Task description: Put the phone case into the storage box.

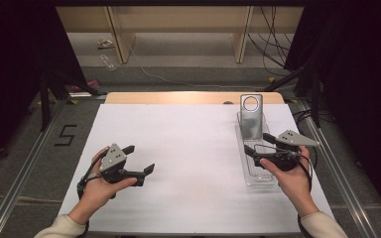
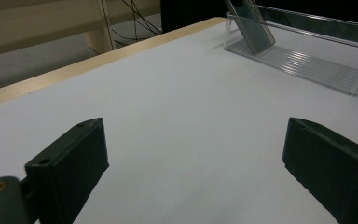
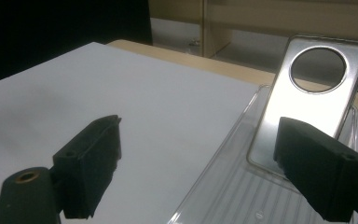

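The silver phone case (image 1: pixel 251 116) stands propped upright at the far end of a clear plastic tray (image 1: pixel 258 176) on the right part of the table (image 1: pixel 188 148), its round camera cut-out at the top. The right claw (image 1: pixel 254 144) hovers over the tray's near half, just short of the case and pointing toward it; its jaws are spread wide and hold nothing. In the right gripper view the phone case (image 3: pixel 314 102) leans back ahead of the right-hand jaw, partly behind it, while the other jaw sits over bare white table (image 3: pixel 121 88) outside the tray (image 3: pixel 223 186).

The left claw (image 1: pixel 140 159) is well apart from all this — it hangs over the left part of the table, jaws likewise wide apart and empty, aimed across toward the tray. In the left gripper view the tray (image 2: pixel 317 67) and the lower part of the case (image 2: pixel 254 25) lie far off at the upper right, with open white surface between.

The tray runs close along the table's right edge, leaving little room on that side; the middle and left of the table are bare. The far wooden edge (image 1: pixel 193 97) lies just behind the case.
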Action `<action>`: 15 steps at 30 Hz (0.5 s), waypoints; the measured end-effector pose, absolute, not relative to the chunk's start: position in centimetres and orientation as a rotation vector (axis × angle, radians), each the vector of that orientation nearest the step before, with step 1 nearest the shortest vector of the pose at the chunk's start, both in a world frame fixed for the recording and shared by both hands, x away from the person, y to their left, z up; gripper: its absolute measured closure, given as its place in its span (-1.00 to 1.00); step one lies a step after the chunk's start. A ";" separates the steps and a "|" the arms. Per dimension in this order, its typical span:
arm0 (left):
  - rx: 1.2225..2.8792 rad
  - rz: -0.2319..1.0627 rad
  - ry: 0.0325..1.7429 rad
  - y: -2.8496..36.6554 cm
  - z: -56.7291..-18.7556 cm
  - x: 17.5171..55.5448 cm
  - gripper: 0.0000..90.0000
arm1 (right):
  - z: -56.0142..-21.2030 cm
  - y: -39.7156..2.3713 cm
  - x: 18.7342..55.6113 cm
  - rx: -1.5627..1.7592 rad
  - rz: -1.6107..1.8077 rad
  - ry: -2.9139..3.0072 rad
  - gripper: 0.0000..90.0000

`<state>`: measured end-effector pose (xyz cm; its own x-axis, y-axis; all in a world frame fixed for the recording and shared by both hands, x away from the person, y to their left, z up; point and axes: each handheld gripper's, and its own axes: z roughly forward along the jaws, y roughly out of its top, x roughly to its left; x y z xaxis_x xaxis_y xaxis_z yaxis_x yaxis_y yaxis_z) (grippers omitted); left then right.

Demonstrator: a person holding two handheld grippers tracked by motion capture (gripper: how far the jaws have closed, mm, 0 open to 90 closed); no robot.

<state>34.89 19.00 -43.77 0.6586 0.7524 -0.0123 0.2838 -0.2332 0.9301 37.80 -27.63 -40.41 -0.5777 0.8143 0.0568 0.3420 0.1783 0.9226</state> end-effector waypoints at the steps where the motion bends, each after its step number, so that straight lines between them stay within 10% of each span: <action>1: 1.808 0.549 0.827 19.0 -43.8 34.9 -0.86 | -40.5 -27.7 37.7 1.087 1.389 2.009 -0.64; 15: 1.817 0.553 0.817 19.2 -43.8 34.3 -0.86 | -41.2 -28.3 36.3 1.056 1.397 2.020 -0.64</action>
